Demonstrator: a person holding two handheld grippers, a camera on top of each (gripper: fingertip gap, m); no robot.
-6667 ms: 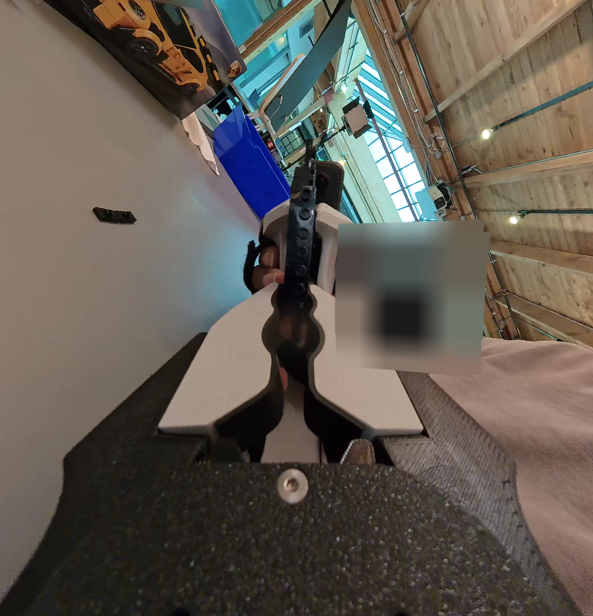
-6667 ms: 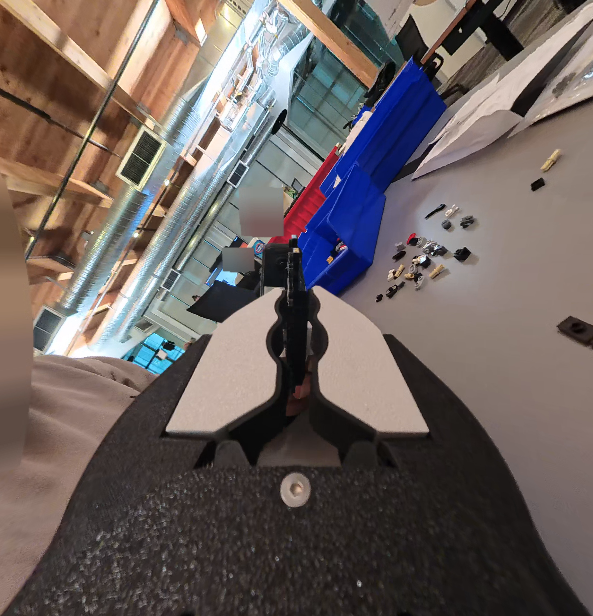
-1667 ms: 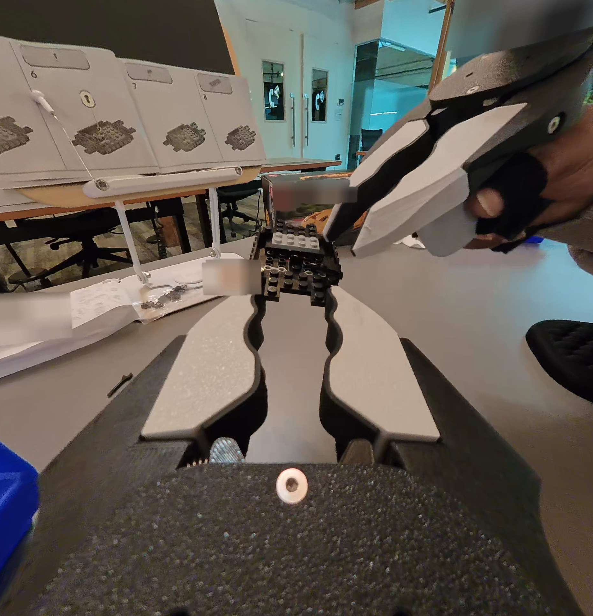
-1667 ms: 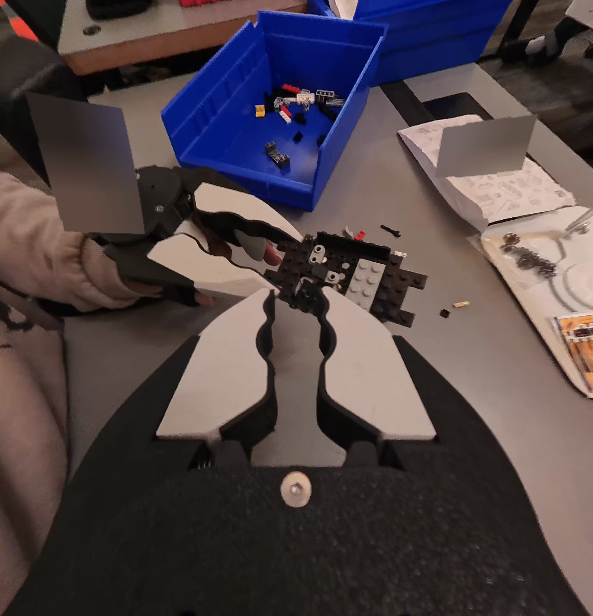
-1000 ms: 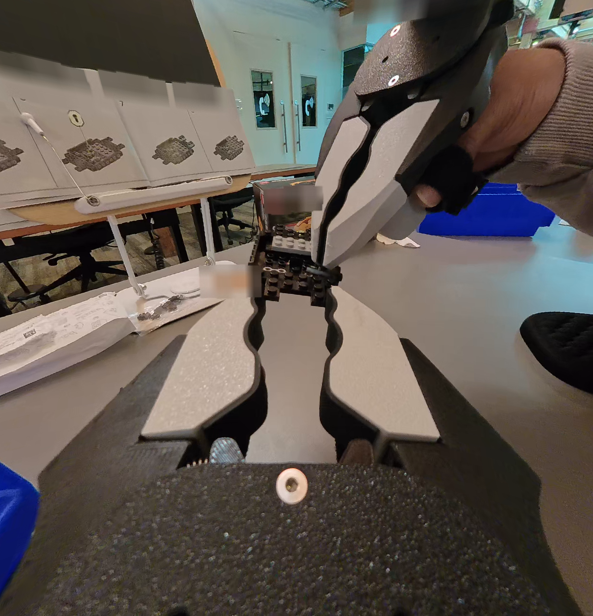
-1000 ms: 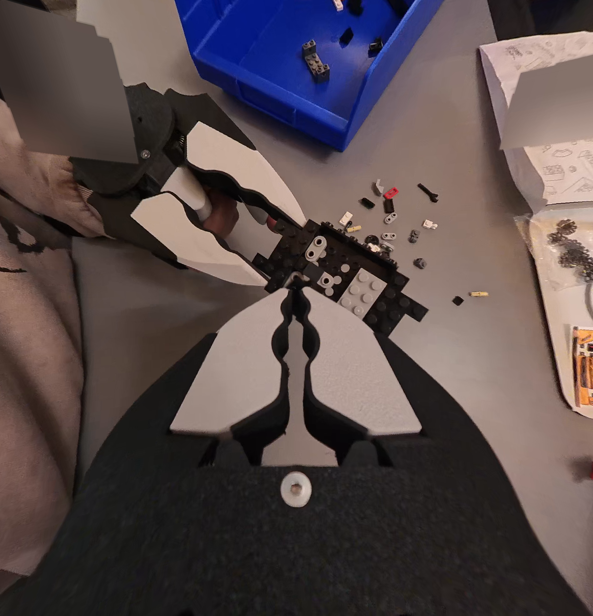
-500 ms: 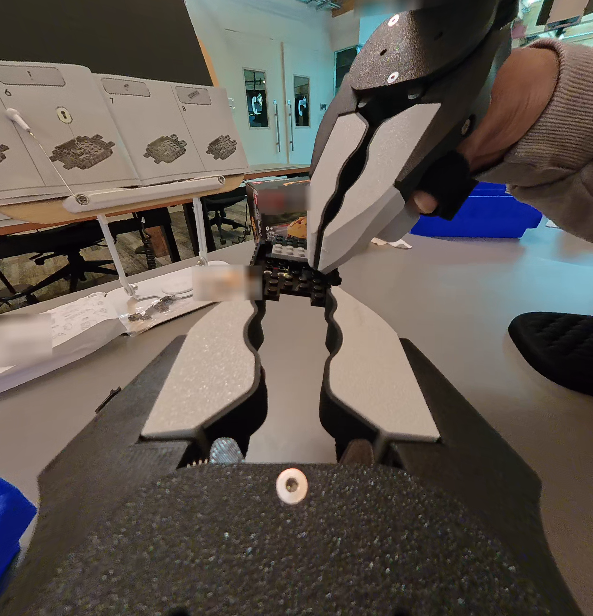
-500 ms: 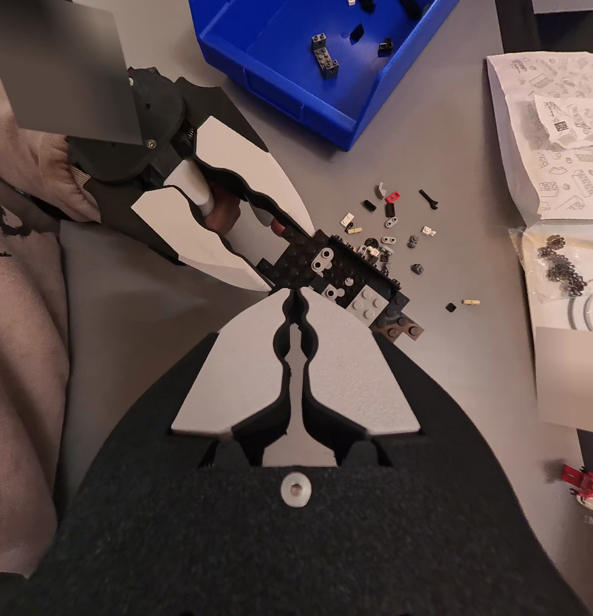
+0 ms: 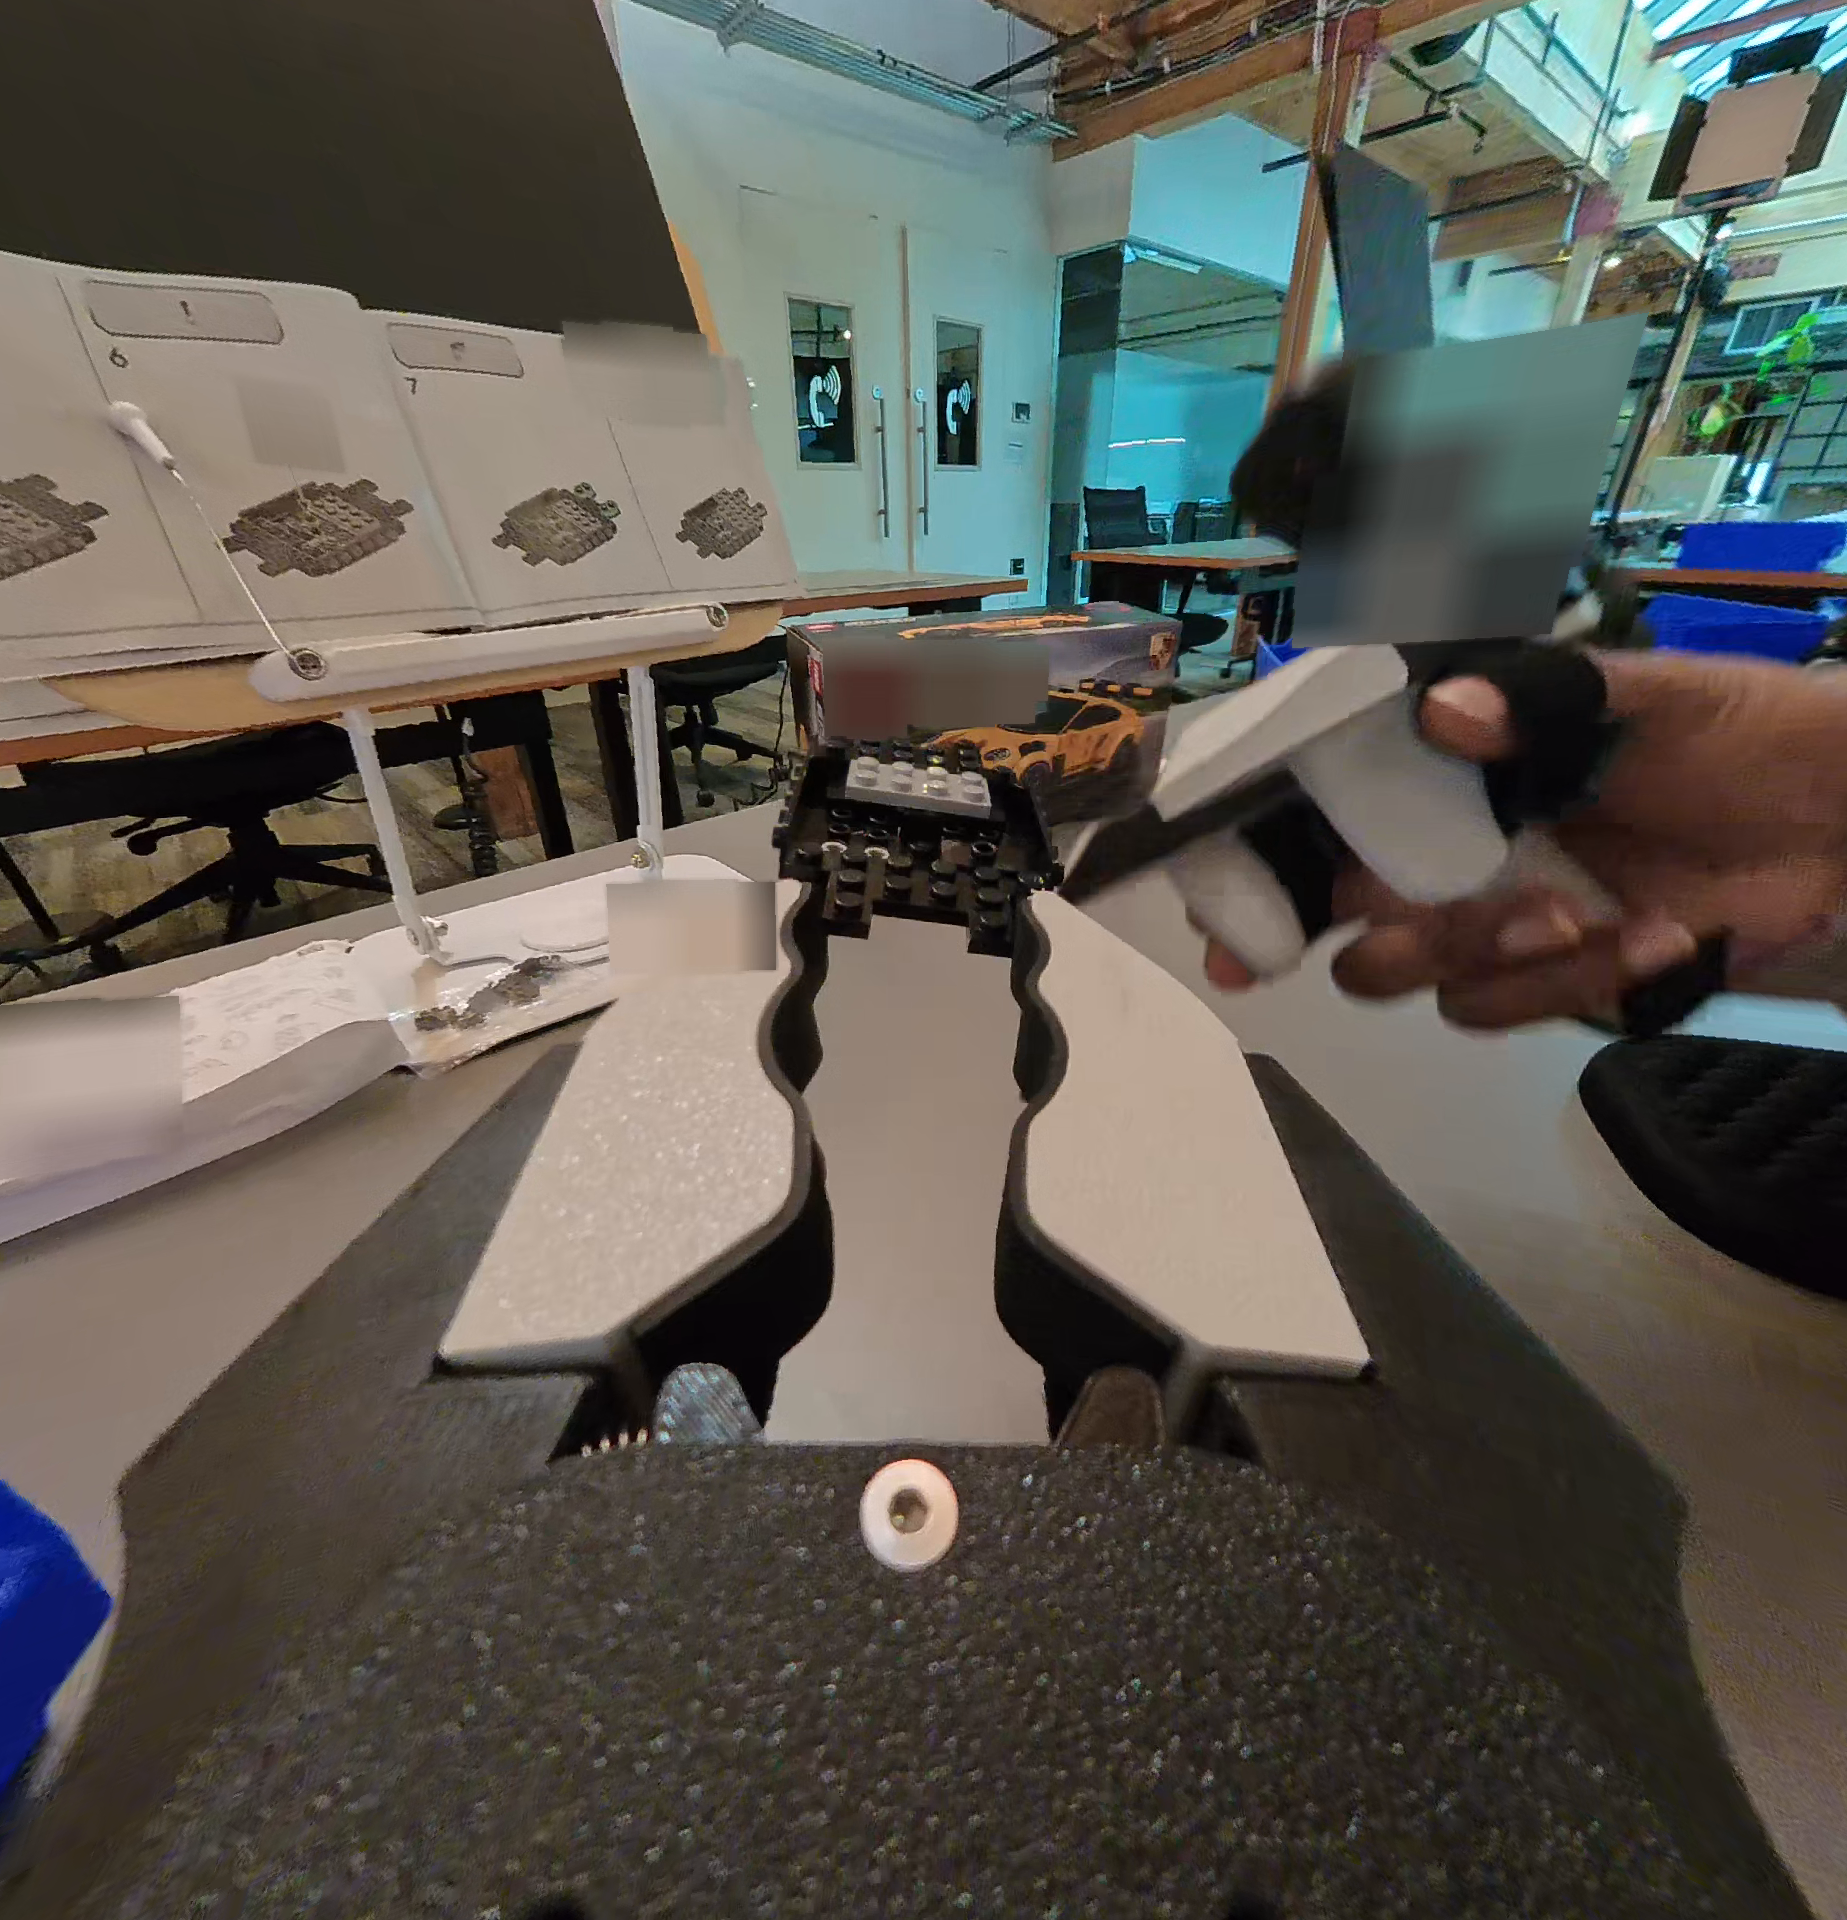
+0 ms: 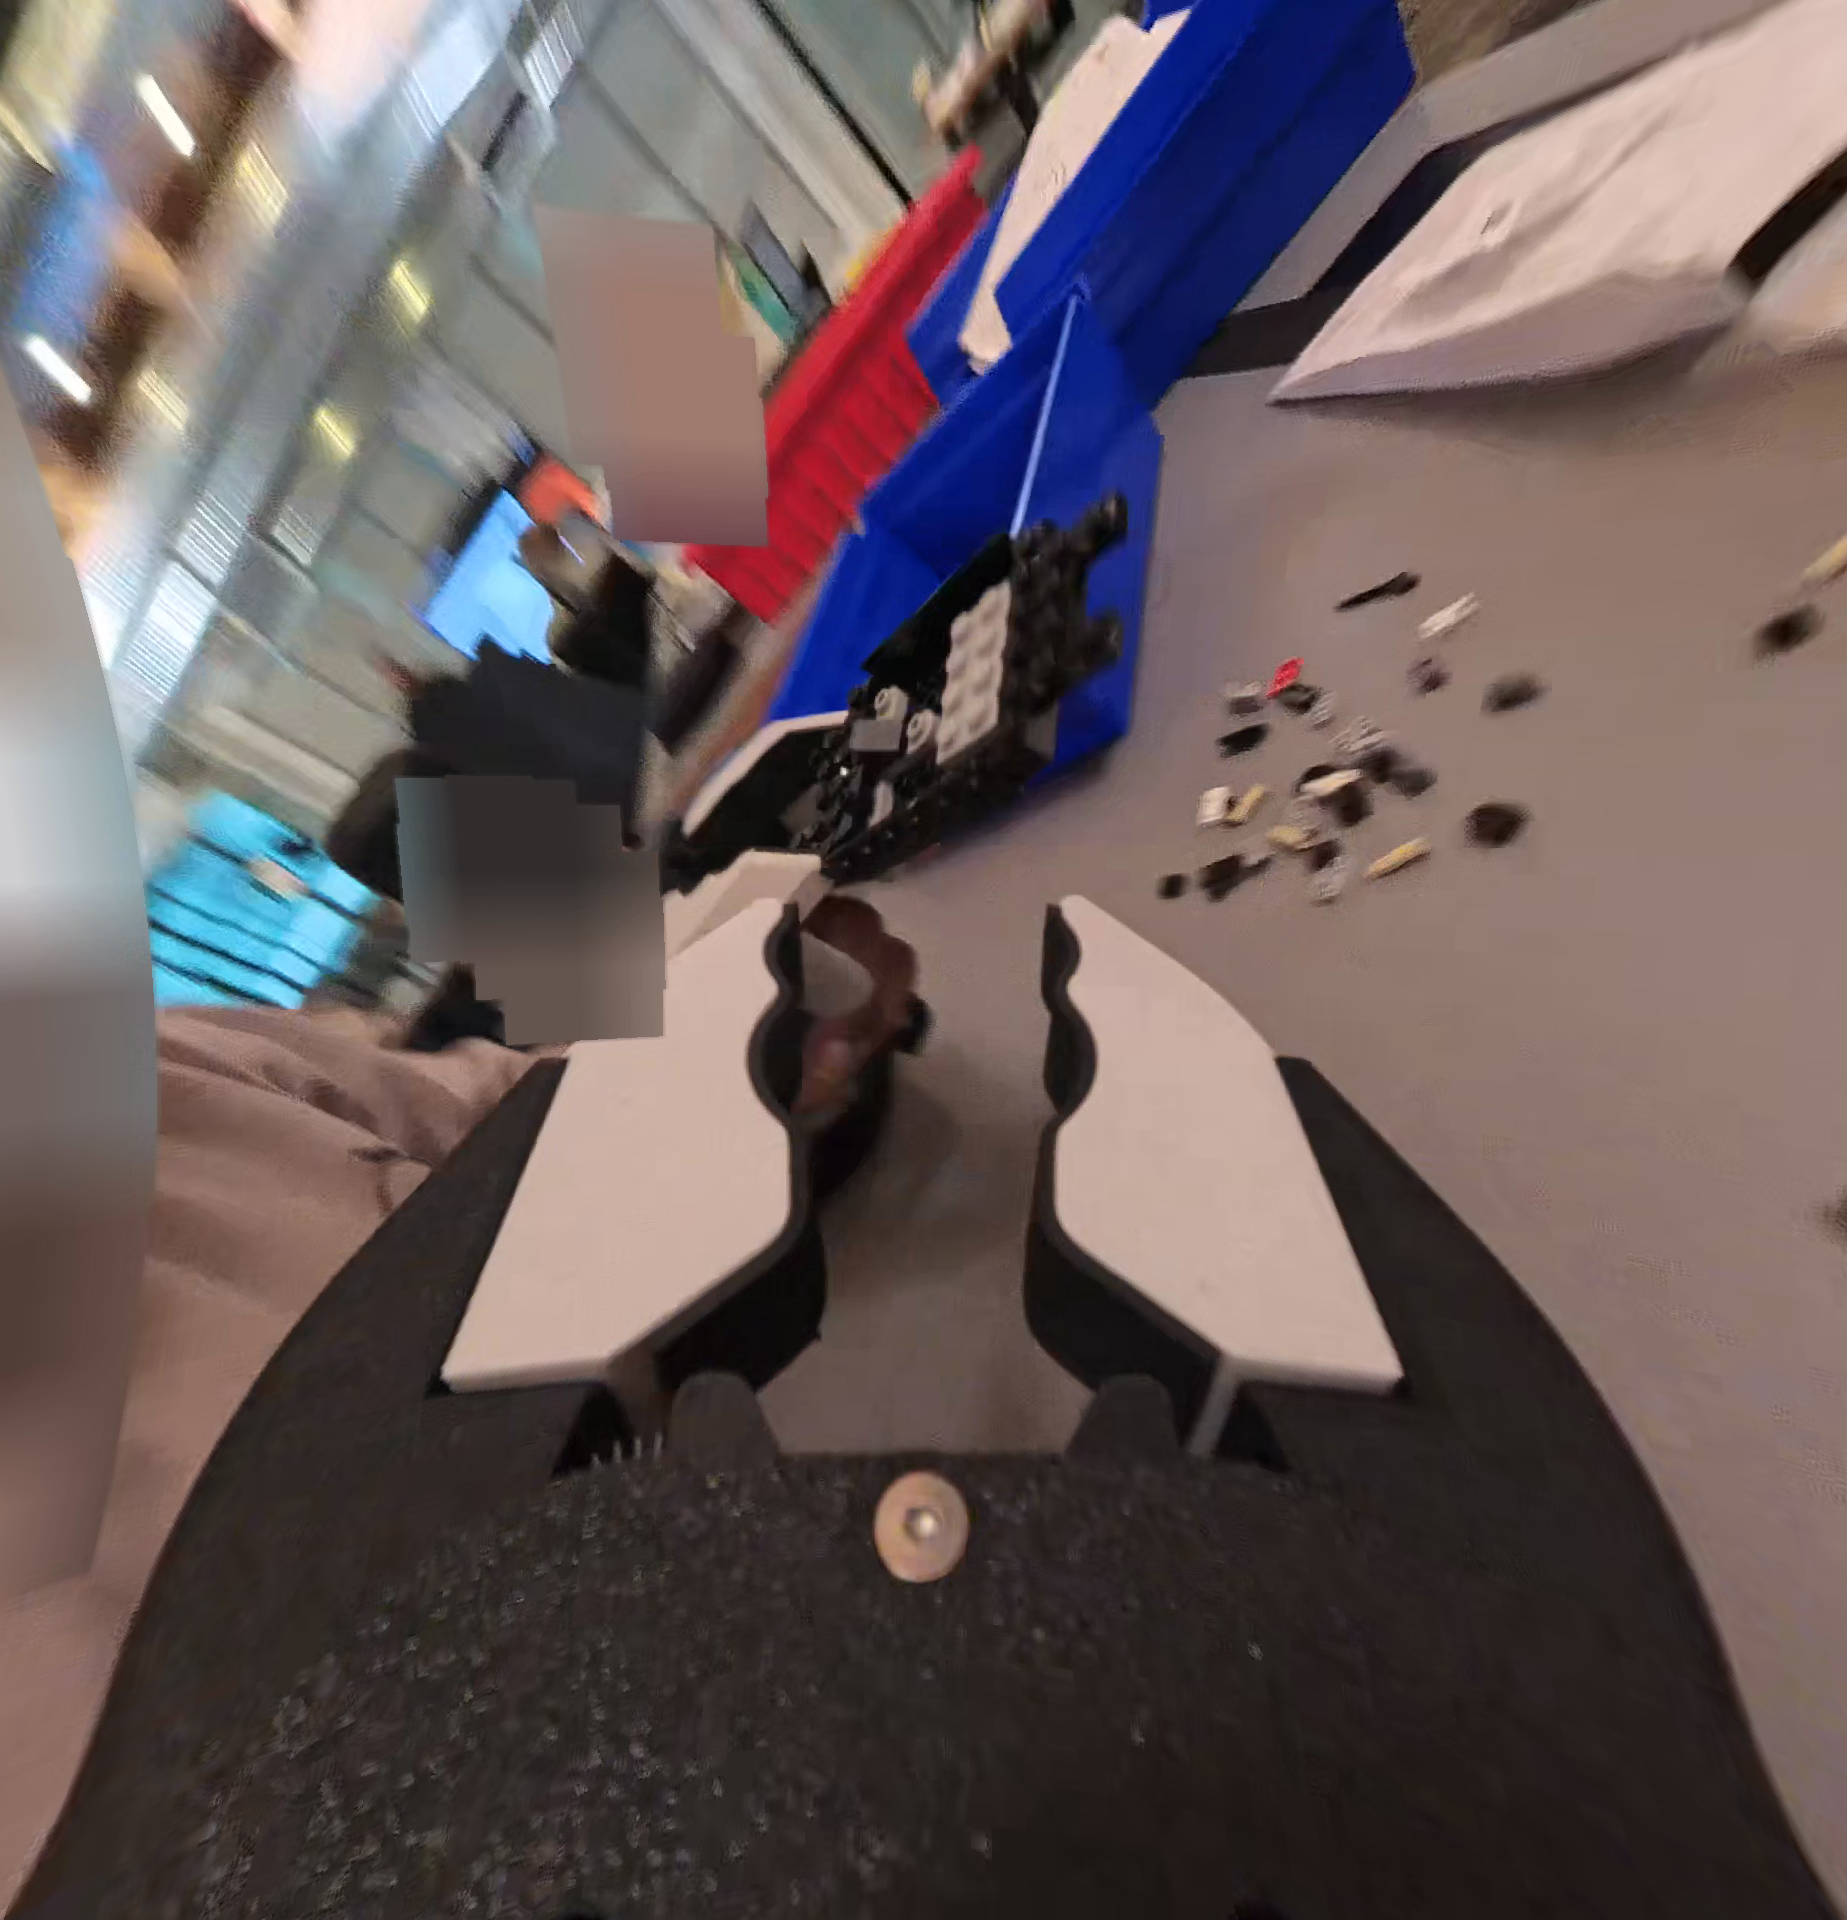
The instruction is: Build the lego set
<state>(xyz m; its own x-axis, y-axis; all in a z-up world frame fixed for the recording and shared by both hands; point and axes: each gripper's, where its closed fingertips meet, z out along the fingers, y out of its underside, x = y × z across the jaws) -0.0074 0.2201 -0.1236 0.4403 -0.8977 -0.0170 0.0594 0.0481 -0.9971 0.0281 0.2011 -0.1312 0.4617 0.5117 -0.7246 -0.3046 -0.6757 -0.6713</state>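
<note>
Black lego chassis [image 9: 914, 847] sits centre frame in the left wrist view, clamped at its near edge in your left gripper [image 9: 911, 935], long axis running away from the claw, lifted off the grey table [image 9: 1418, 1164]. Your right gripper [image 10: 919, 914] is released, empty, jaws wide. In its blurred view, loose pieces [image 10: 1314, 810] lie right of centre; open table between, blue bin [image 10: 1002, 468] behind.

Wrist cameras, both toward chassis [image 9: 914, 847]

Lego base [image 9: 914, 847] between left gripper [image 9: 911, 925] fingertips; box [image 9: 986, 691] behind, instruction stand [image 9: 379, 520] left, right gripper [image 9: 1127, 842] right.
</note>
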